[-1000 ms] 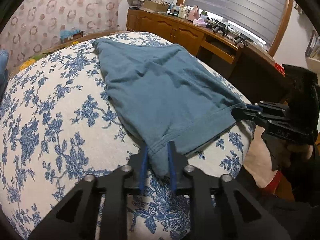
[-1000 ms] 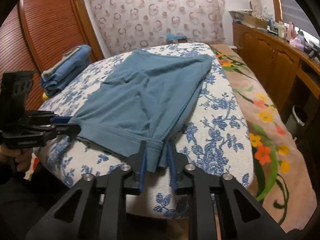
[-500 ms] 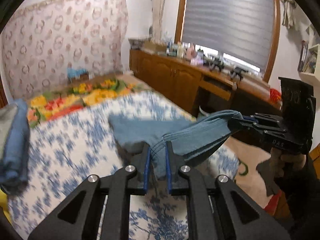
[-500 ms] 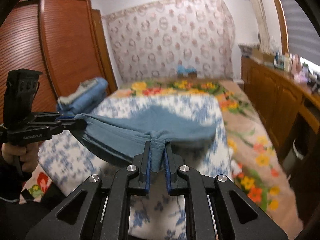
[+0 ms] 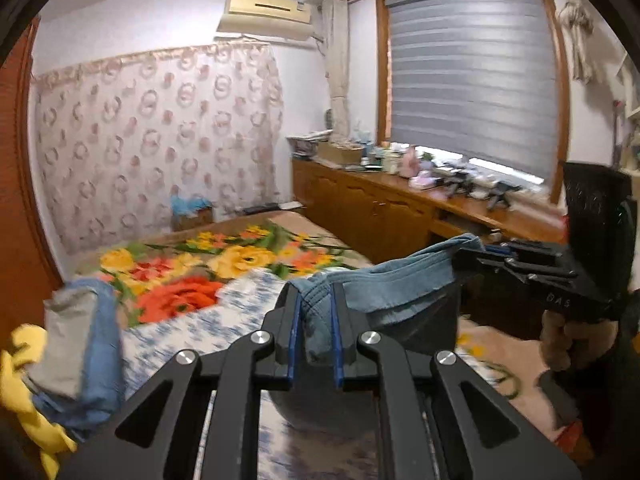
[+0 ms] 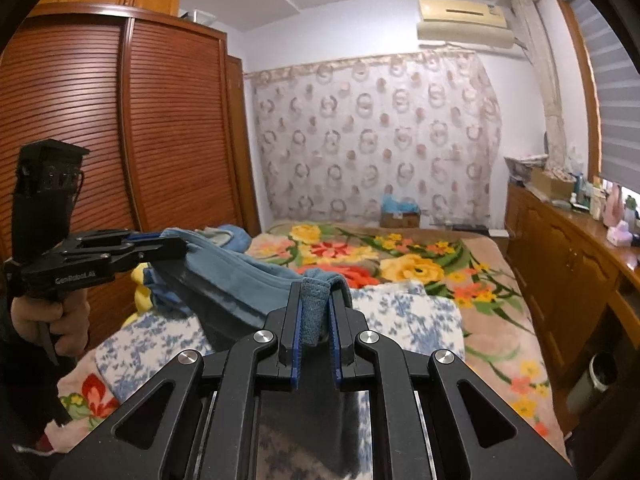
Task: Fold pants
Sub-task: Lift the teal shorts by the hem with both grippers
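We hold blue pants (image 5: 384, 284) in air above bed (image 6: 404, 308), stretched between both tools; left gripper (image 5: 316, 320) clamped on one bunched corner of hem; right gripper (image 6: 316, 316) clamped on other corner, folded fabric thick between its blue pads; stitched edge runs taut from one gripper to other, slight sag in middle; cloth soft, dull teal-blue, ribbed seam along edge, rest hanging below in shadow; we see floral blanket (image 6: 400, 256) beyond; pile of folded clothes (image 5: 76, 344) at left of bed.
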